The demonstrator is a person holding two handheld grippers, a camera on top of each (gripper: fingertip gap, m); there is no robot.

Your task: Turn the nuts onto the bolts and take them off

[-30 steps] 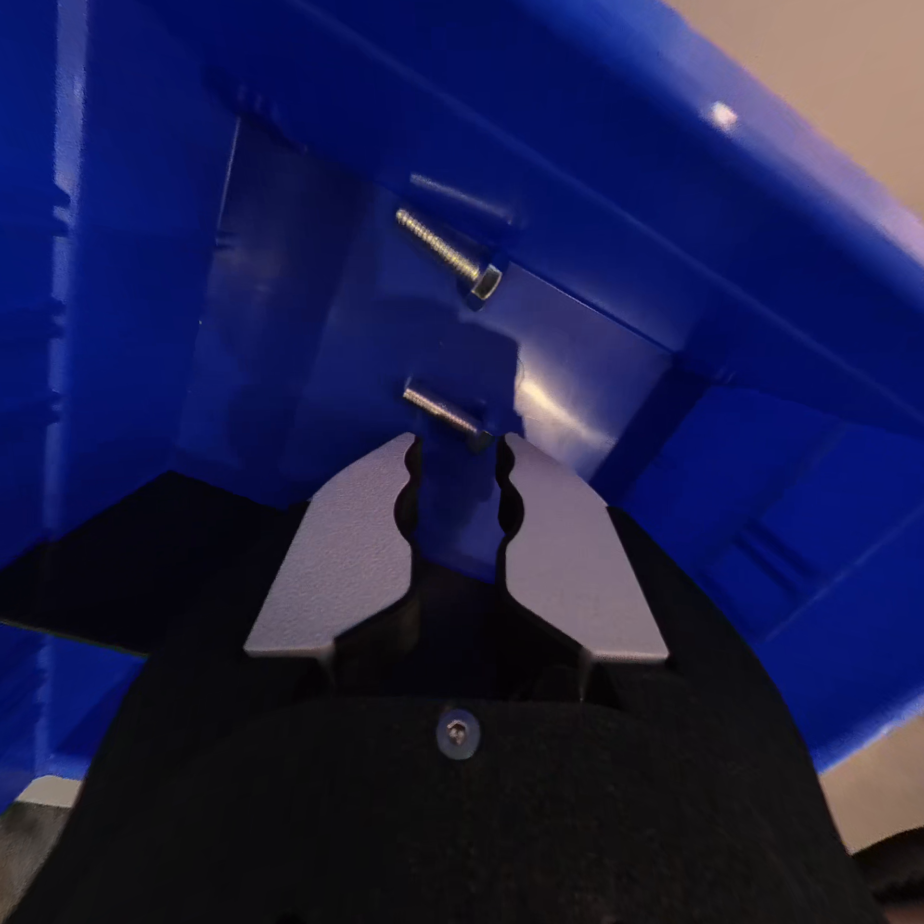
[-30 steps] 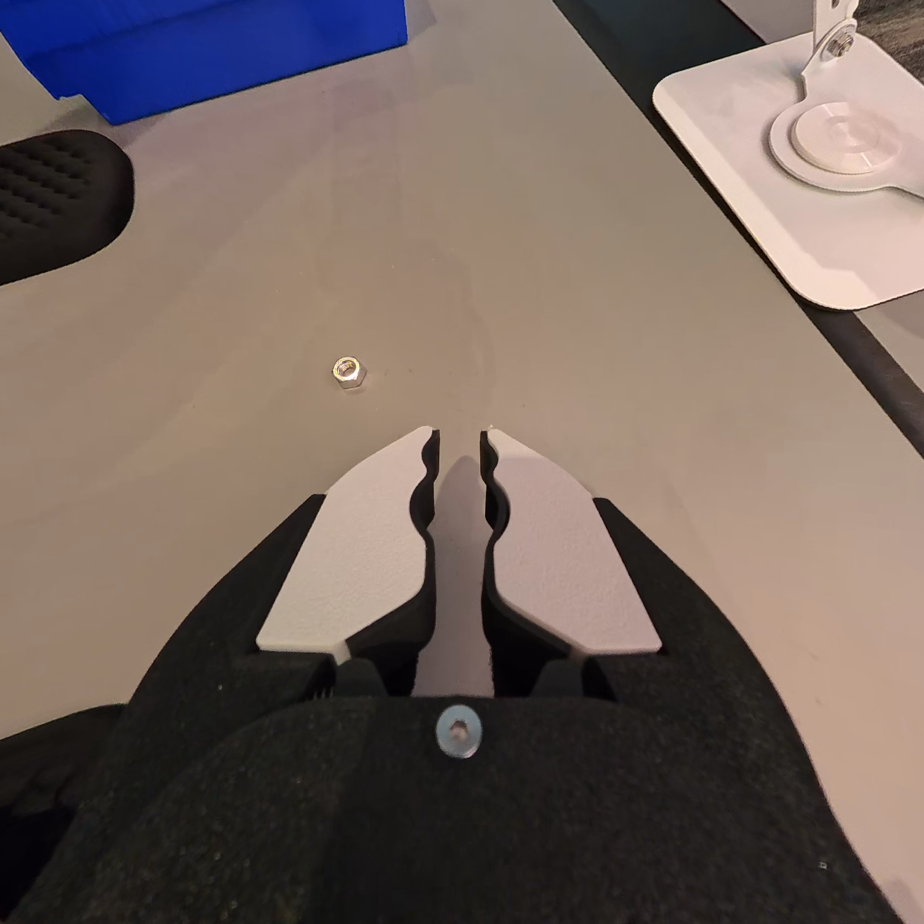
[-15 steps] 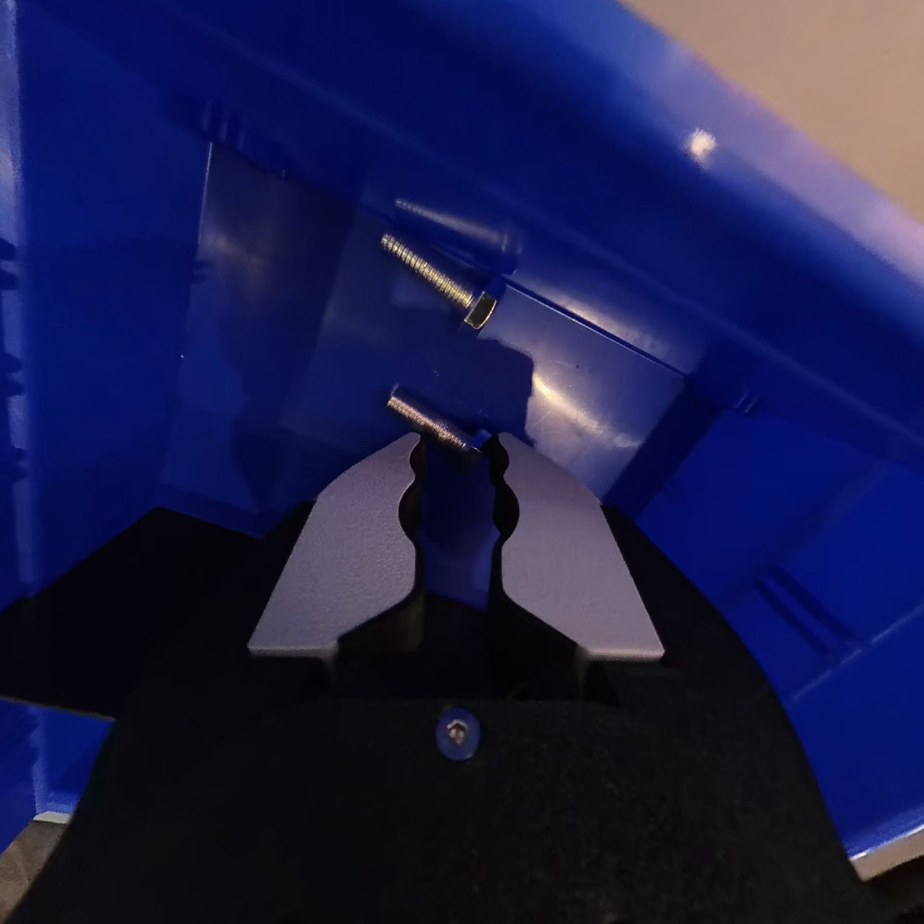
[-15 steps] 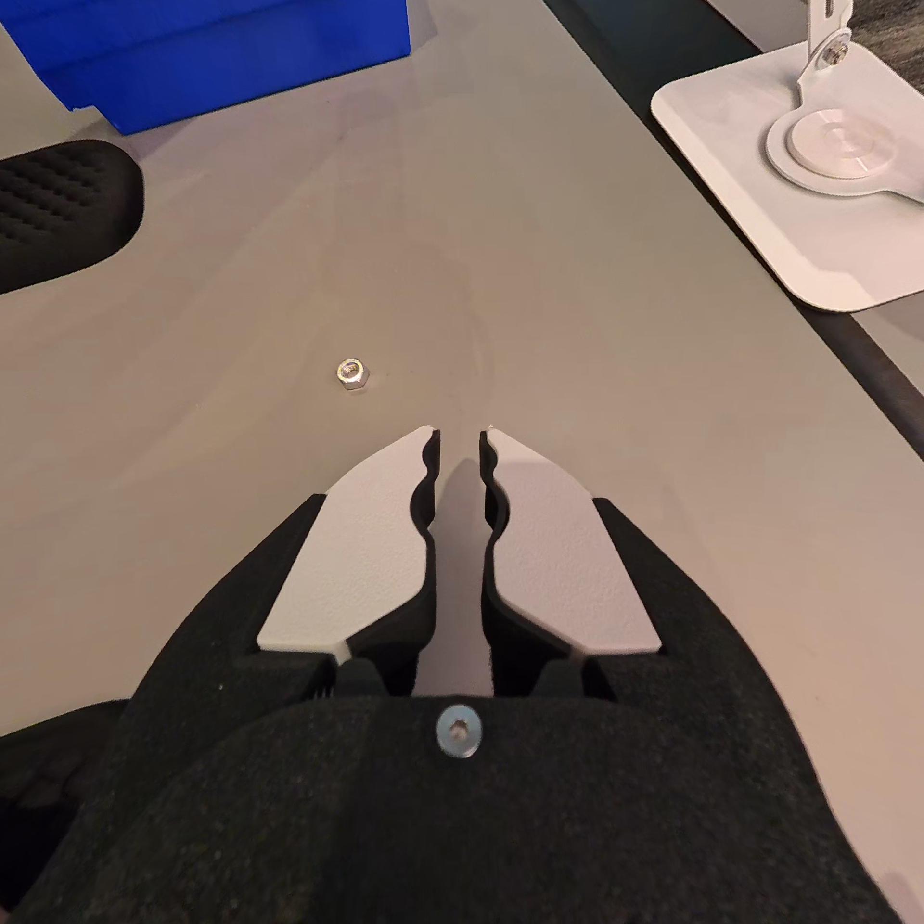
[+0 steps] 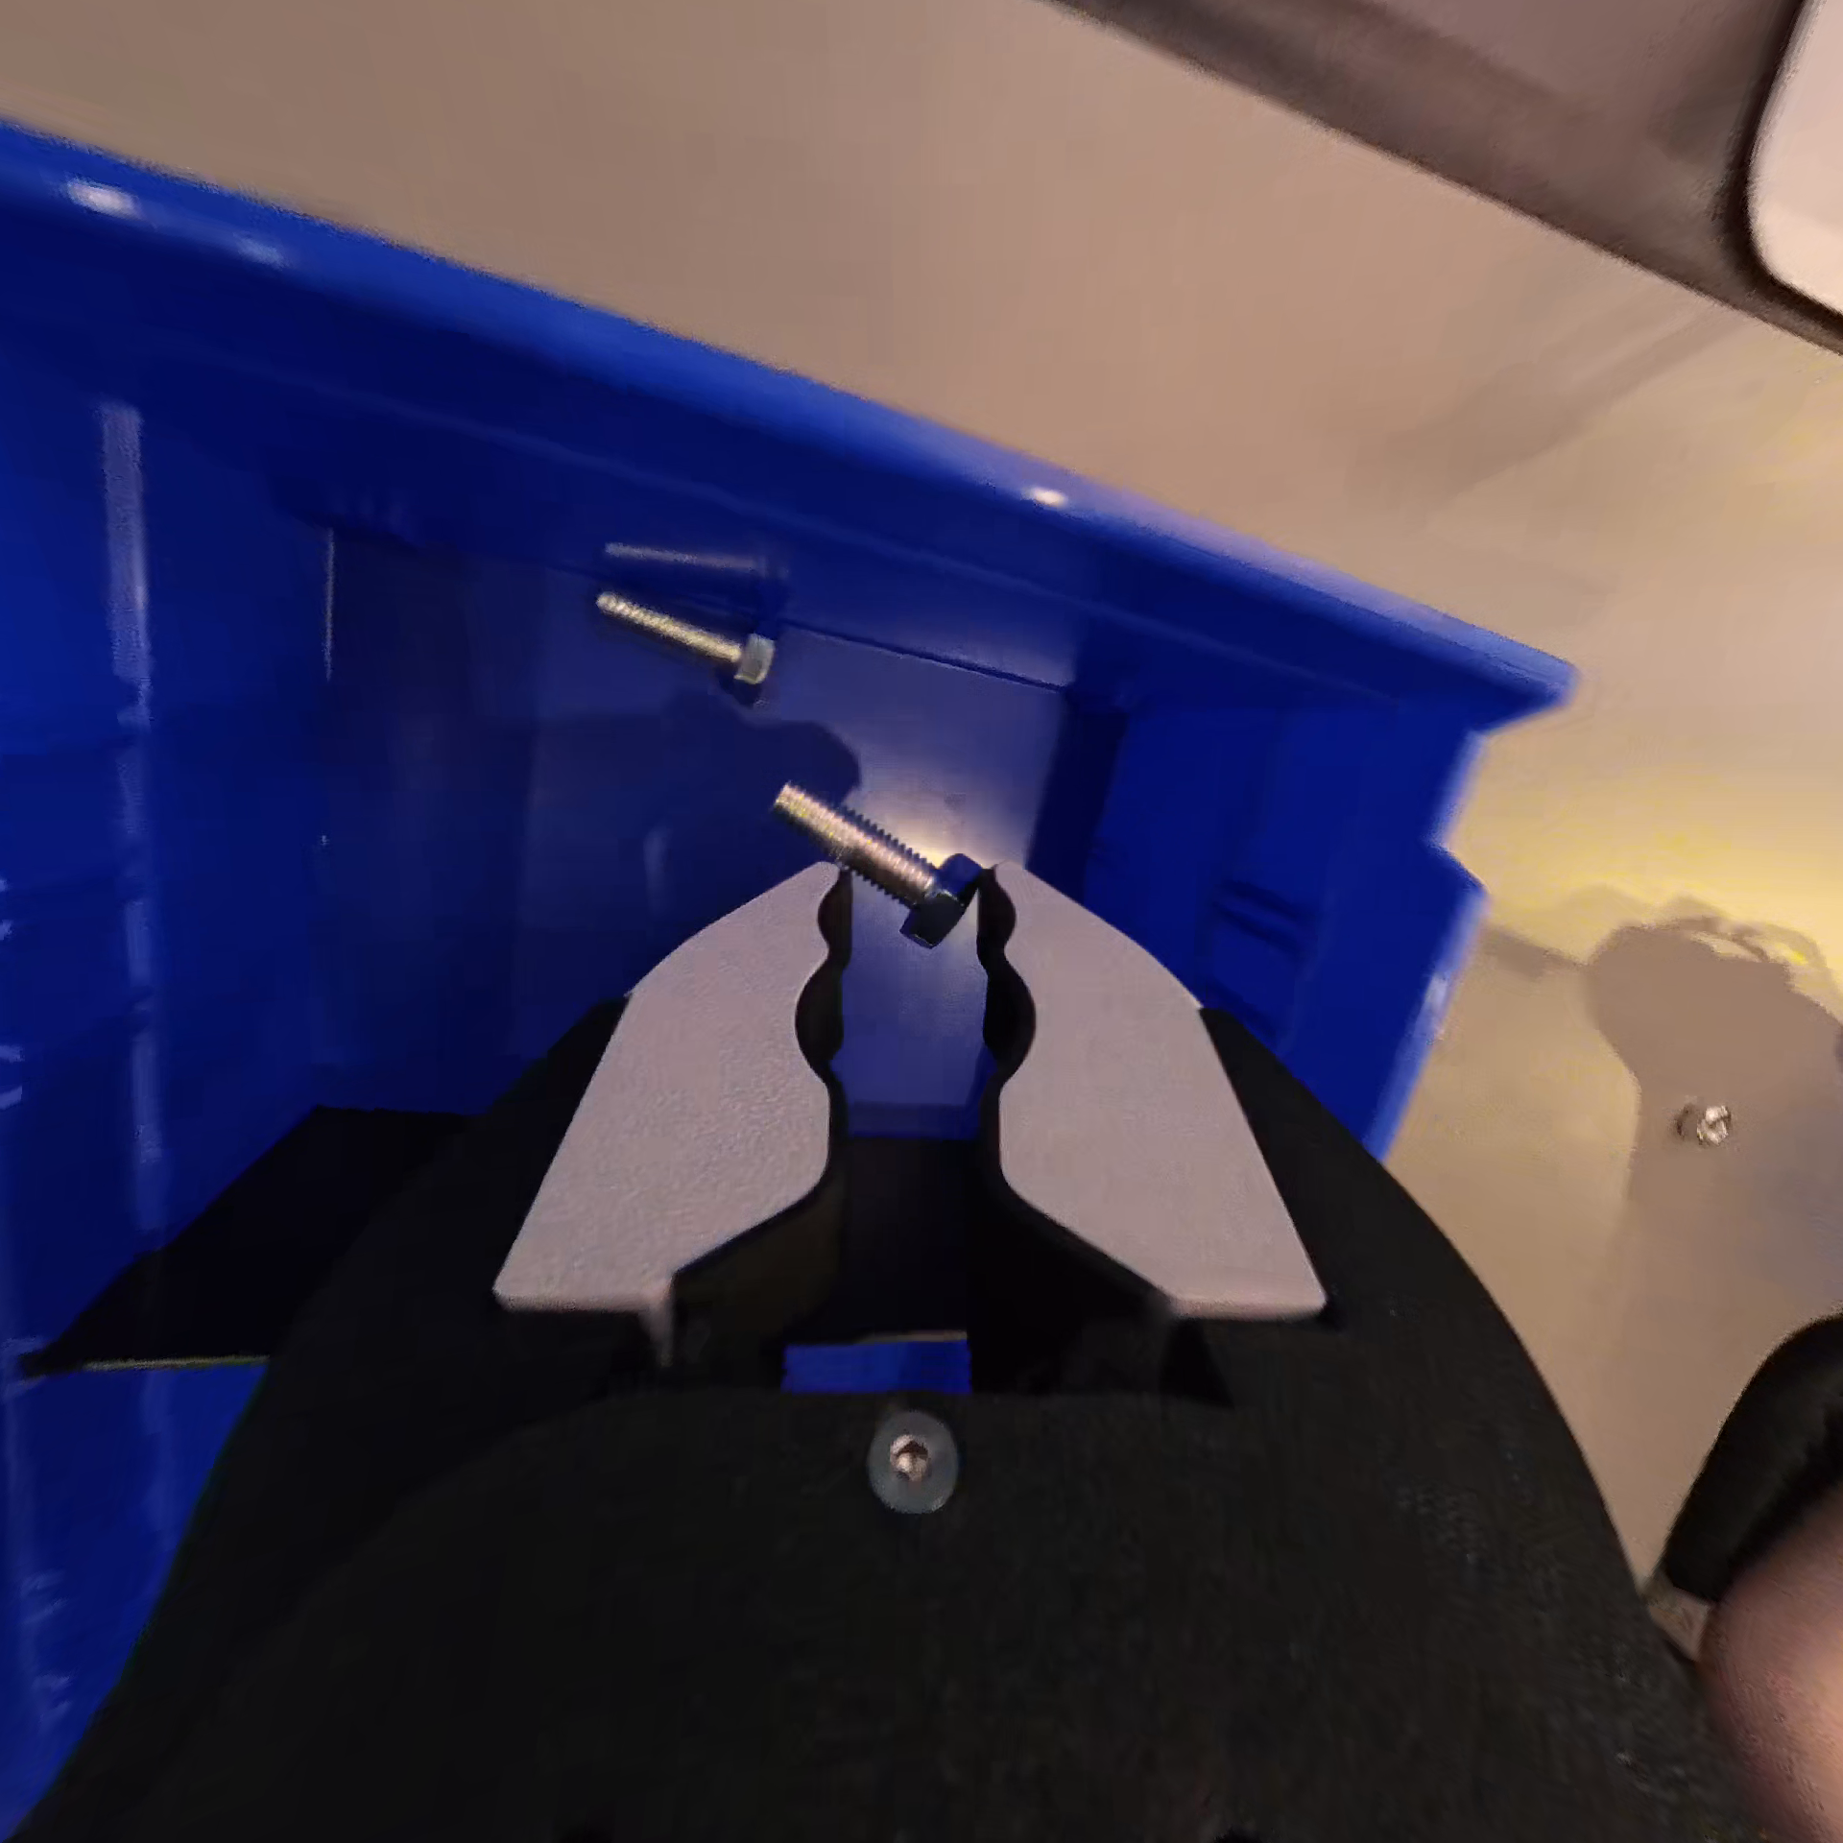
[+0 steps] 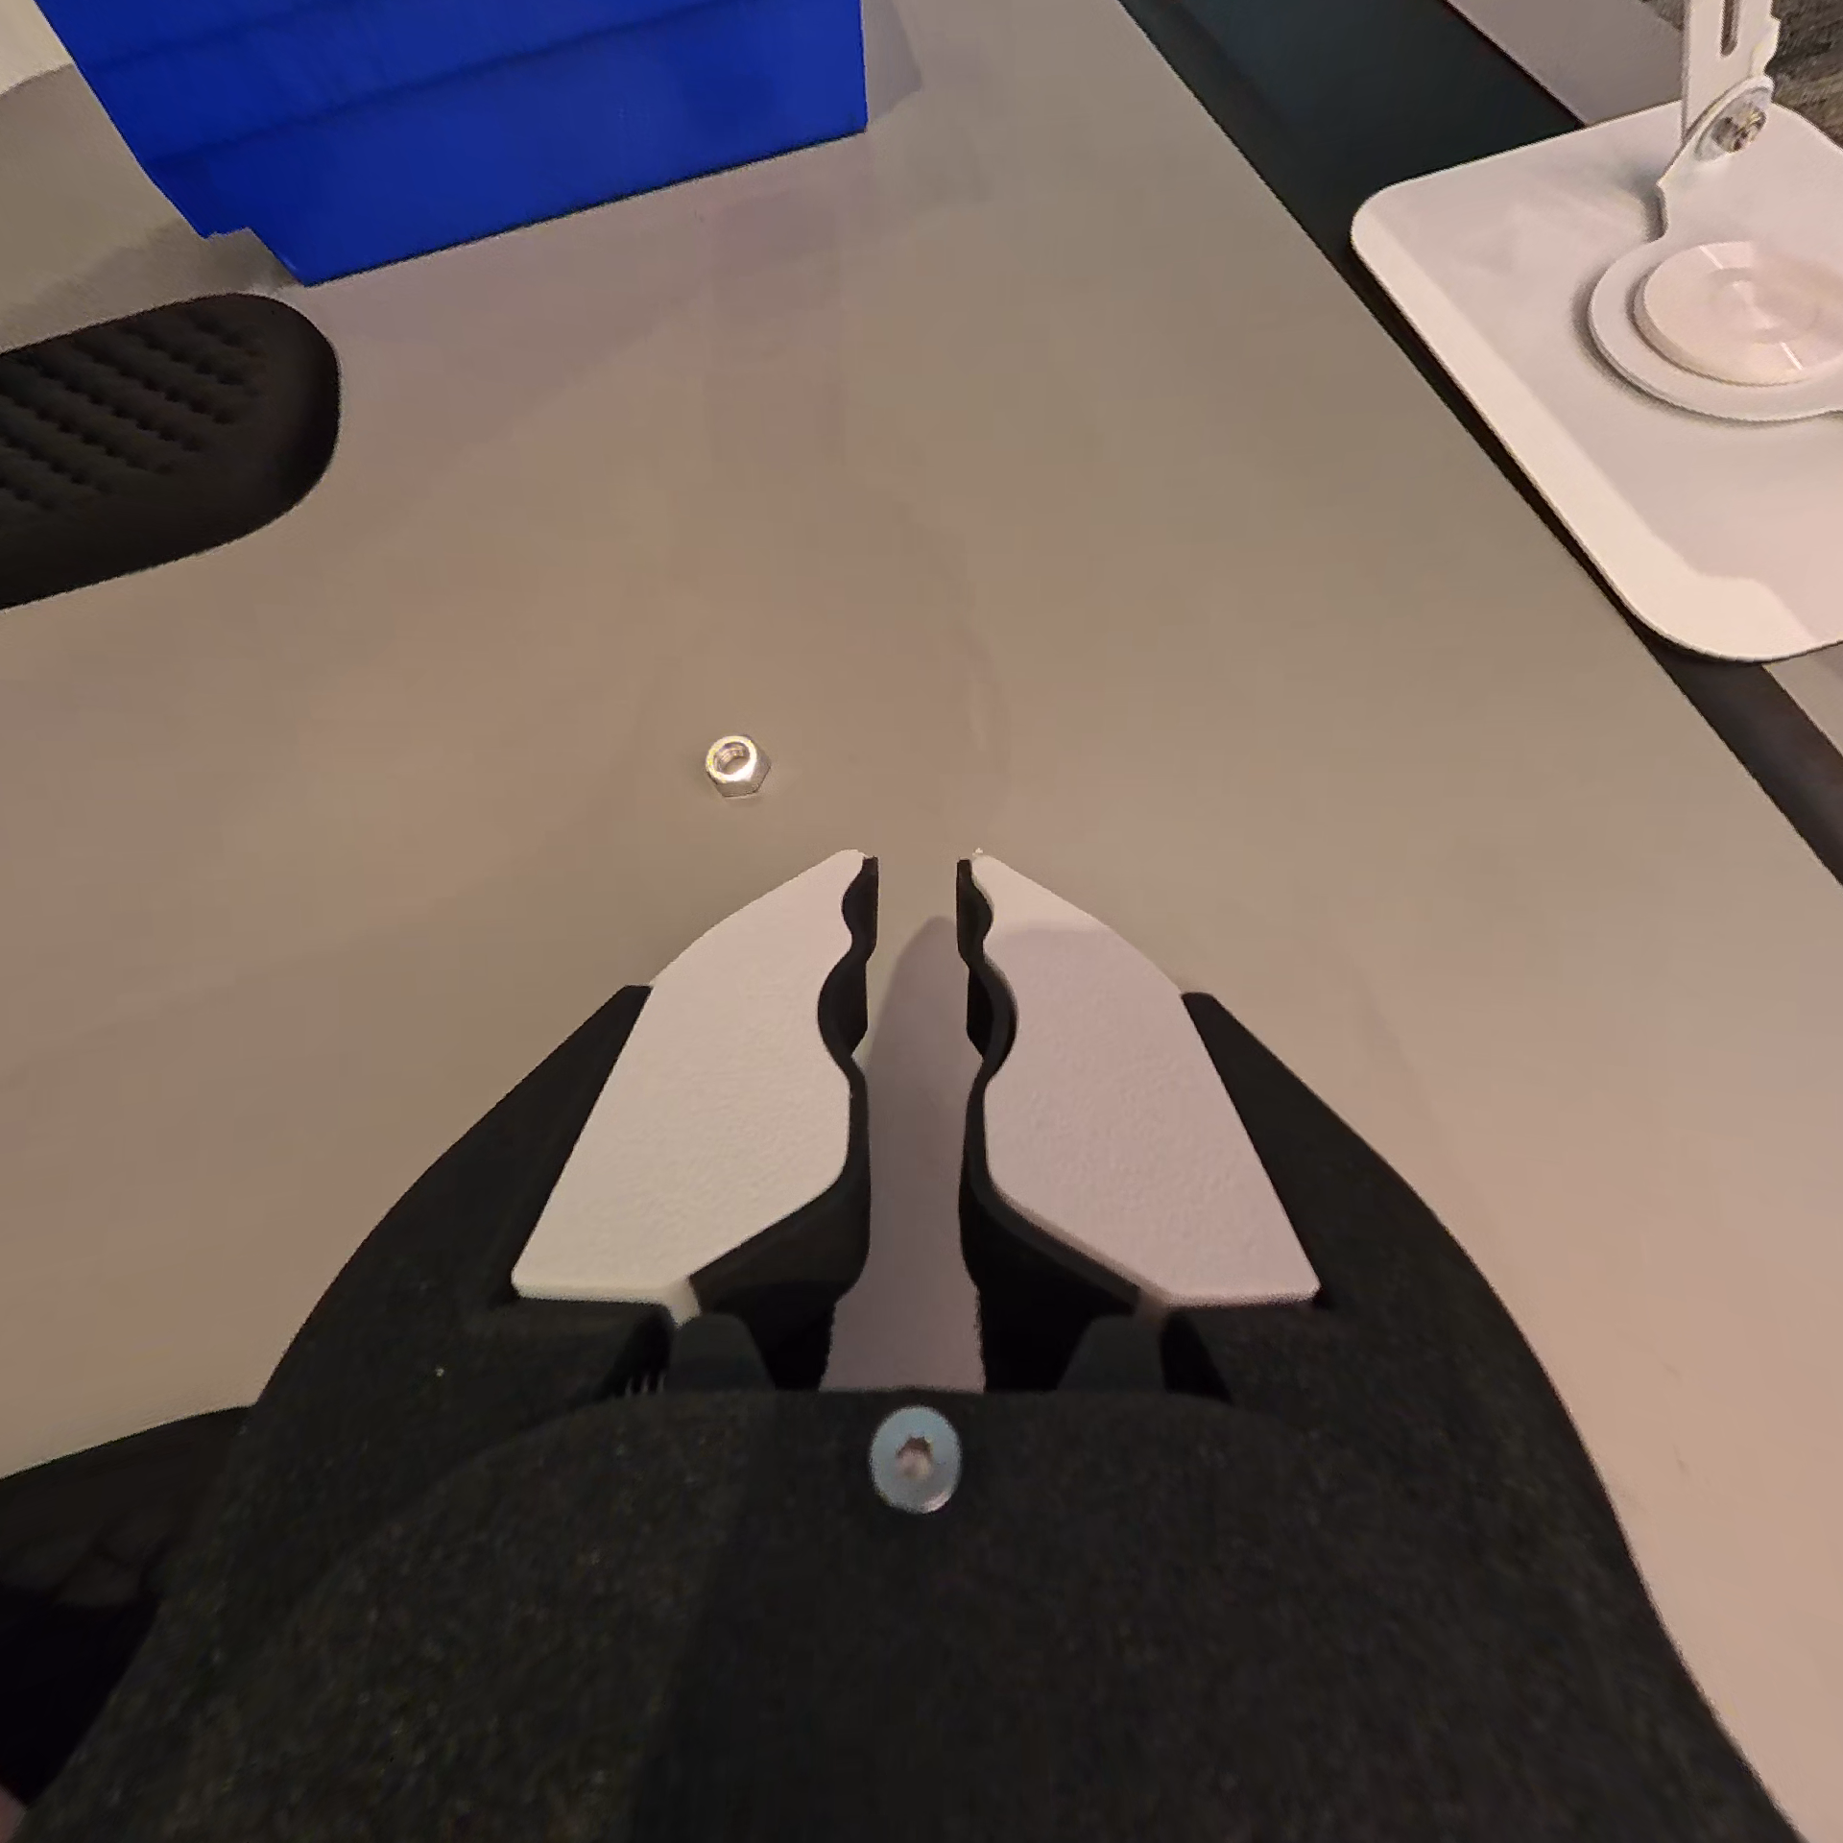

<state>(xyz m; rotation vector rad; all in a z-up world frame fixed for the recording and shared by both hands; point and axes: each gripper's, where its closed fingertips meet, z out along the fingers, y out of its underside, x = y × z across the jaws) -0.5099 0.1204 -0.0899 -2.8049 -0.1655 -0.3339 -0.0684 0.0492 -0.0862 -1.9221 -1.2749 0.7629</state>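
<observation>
Grey worktop (image 6: 1097, 499), blue bin (image 5: 299, 798), and a bolt being picked up.

Left claw (image 5: 913, 878) reaches into the bin, and a bolt (image 5: 868, 858) sits at its tips with the head between them — I cannot tell if it is pinched tight yet. Another bolt (image 5: 688, 638) lies higher up by the bin wall. Right claw (image 6: 918, 863) waits spread apart, holding nothing, with the nut (image 6: 736, 766) just up and left of it. Best to squeeze the bolt head firmly and lift slowly — a loose bolt could slip out.

The blue bin (image 5: 1247, 618) is glossy plastic; inside it lie bright threaded metal bolts (image 5: 863, 853). Beside the bin, the grey surface (image 6: 1097, 499) looks smooth and matt.
</observation>
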